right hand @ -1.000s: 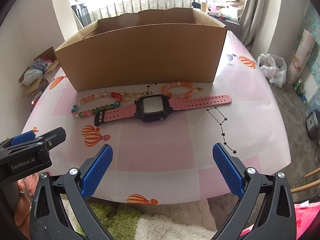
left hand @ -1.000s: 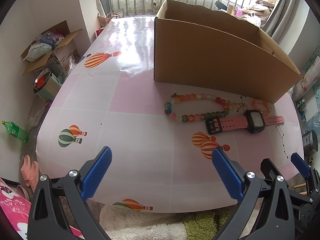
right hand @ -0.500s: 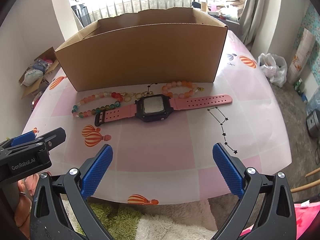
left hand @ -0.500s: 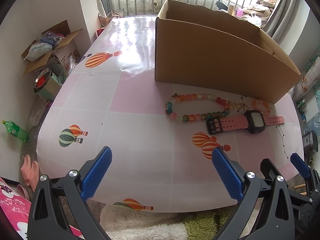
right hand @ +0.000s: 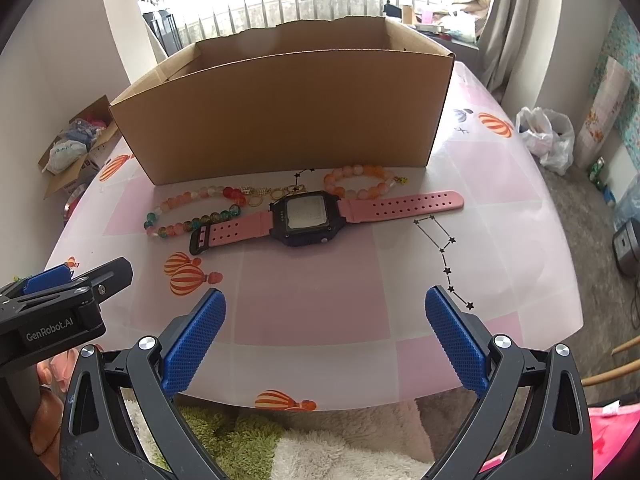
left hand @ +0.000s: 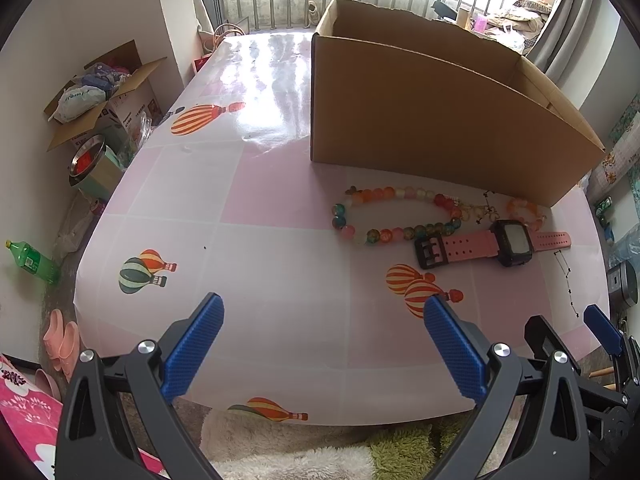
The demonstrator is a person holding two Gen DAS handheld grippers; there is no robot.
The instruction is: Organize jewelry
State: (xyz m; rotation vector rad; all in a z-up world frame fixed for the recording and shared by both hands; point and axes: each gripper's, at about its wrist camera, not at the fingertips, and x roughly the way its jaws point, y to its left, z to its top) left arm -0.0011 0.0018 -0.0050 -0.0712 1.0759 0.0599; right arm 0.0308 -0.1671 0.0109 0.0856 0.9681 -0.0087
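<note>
Left gripper (left hand: 322, 344): blue-padded jaws spread wide, holding nothing, low over the near edge of the counter (left hand: 256, 248).
Right gripper (right hand: 324, 340): jaws likewise wide apart and empty; the left gripper shows at its lower left.
Pink-strapped digital watch with black case (right hand: 306, 218): one, flat on the counter, straight ahead of the right gripper, up and to the right of the left; long axis runs left to right, across the right gripper's line.
Nearer hand: the right, by my judgement.
Multicoloured glass-bead strand (right hand: 192, 212): one, touching the watch's buckle end, left of the case.
Orange bead bracelet (right hand: 360, 182): one, just behind the watch.
Open brown cardboard box (right hand: 280, 108): one, farthest, behind all three pieces, which lie outside it.
</note>
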